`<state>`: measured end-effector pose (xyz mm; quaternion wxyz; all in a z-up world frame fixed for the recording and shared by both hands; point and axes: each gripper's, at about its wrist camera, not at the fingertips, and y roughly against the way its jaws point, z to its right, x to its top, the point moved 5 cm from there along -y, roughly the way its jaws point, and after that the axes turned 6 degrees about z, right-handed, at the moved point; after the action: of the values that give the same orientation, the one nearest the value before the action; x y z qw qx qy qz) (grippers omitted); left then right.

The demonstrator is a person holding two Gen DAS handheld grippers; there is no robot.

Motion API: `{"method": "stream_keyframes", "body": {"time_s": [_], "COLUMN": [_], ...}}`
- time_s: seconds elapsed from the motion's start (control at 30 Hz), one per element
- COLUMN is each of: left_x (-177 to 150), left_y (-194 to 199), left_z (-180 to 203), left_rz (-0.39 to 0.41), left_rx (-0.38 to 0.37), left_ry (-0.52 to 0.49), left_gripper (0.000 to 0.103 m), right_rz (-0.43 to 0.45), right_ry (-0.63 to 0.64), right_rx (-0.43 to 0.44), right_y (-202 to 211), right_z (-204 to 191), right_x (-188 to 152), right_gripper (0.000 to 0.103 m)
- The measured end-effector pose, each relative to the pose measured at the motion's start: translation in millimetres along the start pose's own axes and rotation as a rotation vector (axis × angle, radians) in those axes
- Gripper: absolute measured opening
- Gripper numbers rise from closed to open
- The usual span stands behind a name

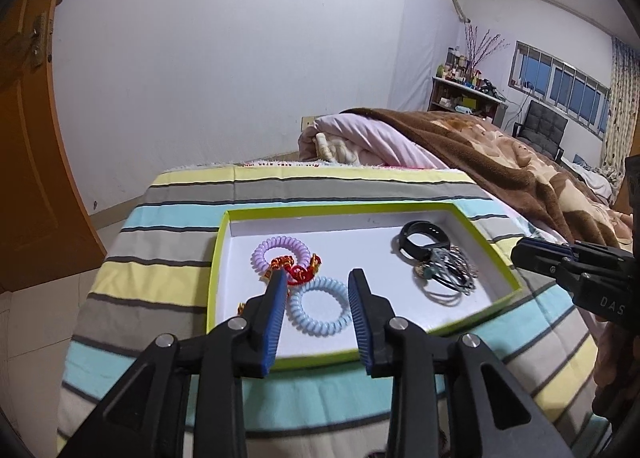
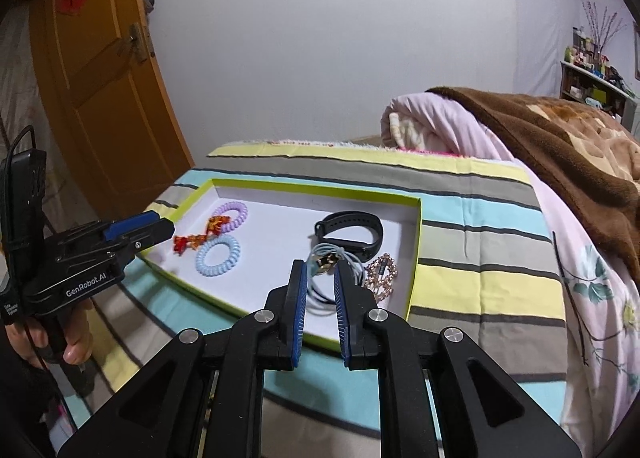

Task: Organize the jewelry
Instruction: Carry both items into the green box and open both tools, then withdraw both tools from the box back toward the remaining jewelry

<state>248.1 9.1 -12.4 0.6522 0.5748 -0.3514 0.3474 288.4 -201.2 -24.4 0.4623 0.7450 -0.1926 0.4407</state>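
Observation:
A shallow white tray with a lime-green rim (image 1: 344, 209) (image 2: 416, 254) lies on a striped bedspread. In it are a purple coil hair tie (image 1: 261, 254) (image 2: 236, 209), a blue coil hair tie (image 1: 320, 306) (image 2: 218, 256), a red-and-gold ornament (image 1: 298, 272) (image 2: 192, 240), a black wristband (image 1: 420, 244) (image 2: 352, 232), a bundle of grey and black bands with a charm (image 1: 448, 270) (image 2: 324, 264) and a rose-gold clip (image 2: 382, 274). My left gripper (image 1: 318, 278) (image 2: 136, 232) is open and empty above the blue tie. My right gripper (image 2: 320, 270) (image 1: 520, 254) is open and empty above the bundle.
The striped bedspread (image 1: 180, 193) covers a bed corner with the floor below at left. A pink quilt (image 1: 360, 137) and a brown blanket (image 1: 500, 161) are heaped behind the tray. An orange door (image 2: 100, 97) stands at left.

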Motion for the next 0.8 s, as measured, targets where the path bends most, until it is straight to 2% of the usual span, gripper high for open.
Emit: {"method": "stream_keyframes", "body": {"time_s": [0.43,0.63,0.8], "left_x": [-15,-29,-47], "left_y": [78,110,129], "left_z": [14,17,19], "left_rz": [0.053,0.067,0.047], "left_rx": [-0.008,-0.006,0.000], "left_ry": [-0.003,0.002,0.006], "left_gripper": [0.033,0.033,0.033], "right_rz": [0.079,0.077,0.066], "right_ry": [0.011,0.028,0.030], "right_rx": [-0.002,-0.006,-0.006], "right_y": [75,98,111], "right_z": [-35,-54,-67], "right_x": [-17,-37,-55], "right_gripper": [0.014,0.014,0.014]}}
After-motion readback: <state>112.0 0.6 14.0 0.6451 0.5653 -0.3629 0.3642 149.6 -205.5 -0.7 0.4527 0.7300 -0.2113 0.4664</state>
